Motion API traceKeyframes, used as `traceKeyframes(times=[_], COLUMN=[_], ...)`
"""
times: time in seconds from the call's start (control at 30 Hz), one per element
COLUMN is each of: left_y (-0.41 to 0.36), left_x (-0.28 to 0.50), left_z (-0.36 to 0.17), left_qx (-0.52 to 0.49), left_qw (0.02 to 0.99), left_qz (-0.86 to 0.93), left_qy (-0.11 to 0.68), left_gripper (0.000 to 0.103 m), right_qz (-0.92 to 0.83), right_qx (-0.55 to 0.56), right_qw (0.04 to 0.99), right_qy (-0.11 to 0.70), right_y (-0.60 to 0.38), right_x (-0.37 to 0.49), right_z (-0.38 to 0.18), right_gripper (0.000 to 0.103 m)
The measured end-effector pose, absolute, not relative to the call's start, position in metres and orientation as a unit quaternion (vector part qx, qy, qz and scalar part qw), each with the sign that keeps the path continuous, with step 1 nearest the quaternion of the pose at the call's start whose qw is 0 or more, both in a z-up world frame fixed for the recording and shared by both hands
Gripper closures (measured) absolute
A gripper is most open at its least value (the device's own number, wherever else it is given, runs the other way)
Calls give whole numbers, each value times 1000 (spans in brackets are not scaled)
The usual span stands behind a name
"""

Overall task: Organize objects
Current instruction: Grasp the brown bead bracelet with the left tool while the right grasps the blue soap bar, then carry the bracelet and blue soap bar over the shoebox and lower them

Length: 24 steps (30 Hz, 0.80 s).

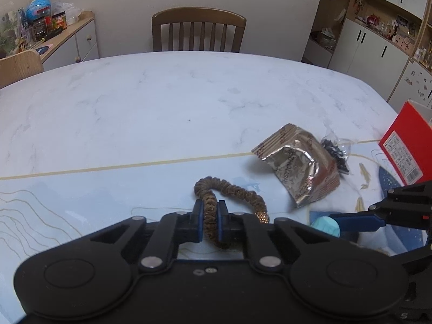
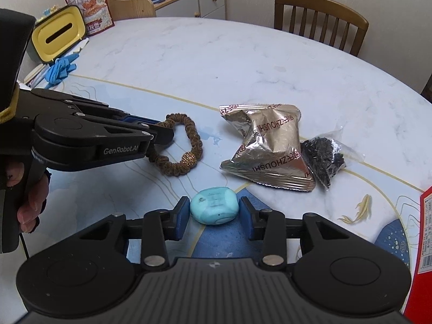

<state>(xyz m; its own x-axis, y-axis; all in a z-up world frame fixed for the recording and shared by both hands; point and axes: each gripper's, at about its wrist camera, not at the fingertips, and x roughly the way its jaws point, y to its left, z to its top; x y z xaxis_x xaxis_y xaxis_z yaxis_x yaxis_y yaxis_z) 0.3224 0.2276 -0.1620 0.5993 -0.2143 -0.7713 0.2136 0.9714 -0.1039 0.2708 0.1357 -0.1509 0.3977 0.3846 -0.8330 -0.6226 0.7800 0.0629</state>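
Left hand-held gripper (image 1: pixel 210 217) clamped narrow on the brown hair scrunchie (image 1: pixel 229 191), pads pinching one side of the loop while the rest lies on the table (image 1: pixel 162 102), gold bead at the near right of the ring. Right hand-held gripper (image 2: pixel 213 213) spread wide around the turquoise oval soap-like piece (image 2: pixel 214 209), a pad close on either side, contact not clear. Turquoise piece resting on the table just in front of the right gripper body, on the edge of a dark blue patch of the printed mat. Crumpled silver snack packet (image 2: pixel 270 145) lying right of the scrunchie, well apart from it, with a small clear bag of black bits (image 2: pixel 326 156) touching its right side. Red box (image 1: pixel 407 145) at the far right edge. Seen from the right wrist: yellow-lidded tissue box (image 2: pixel 58 36) and blue glove (image 2: pixel 60 67) at the far left of the table, wooden chair (image 2: pixel 321 19) beyond the far rim. A person's fingers (image 2: pixel 31 202) wrapped on the left gripper's handle.
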Motion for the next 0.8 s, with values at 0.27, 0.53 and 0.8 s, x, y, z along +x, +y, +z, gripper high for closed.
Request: traceKeyframes(times=[0.27, 0.53, 0.8], left_y=[222, 203, 174], left_x=[309, 292, 270], left_z=[-140, -110, -81], left_qx=[-37, -37, -41], left_qw=[892, 894, 893], left_qz=[-121, -131, -148], left_qy=[435, 427, 422], left_gripper=[96, 96, 96], right_qz=[303, 314, 327], right_qx=[-116, -93, -73], right_qw=[834, 839, 845], right_qy=[446, 433, 417], right_y=[116, 88, 45], right_x=[260, 243, 227], right_z=[-129, -97, -63], right_gripper=[64, 64, 64])
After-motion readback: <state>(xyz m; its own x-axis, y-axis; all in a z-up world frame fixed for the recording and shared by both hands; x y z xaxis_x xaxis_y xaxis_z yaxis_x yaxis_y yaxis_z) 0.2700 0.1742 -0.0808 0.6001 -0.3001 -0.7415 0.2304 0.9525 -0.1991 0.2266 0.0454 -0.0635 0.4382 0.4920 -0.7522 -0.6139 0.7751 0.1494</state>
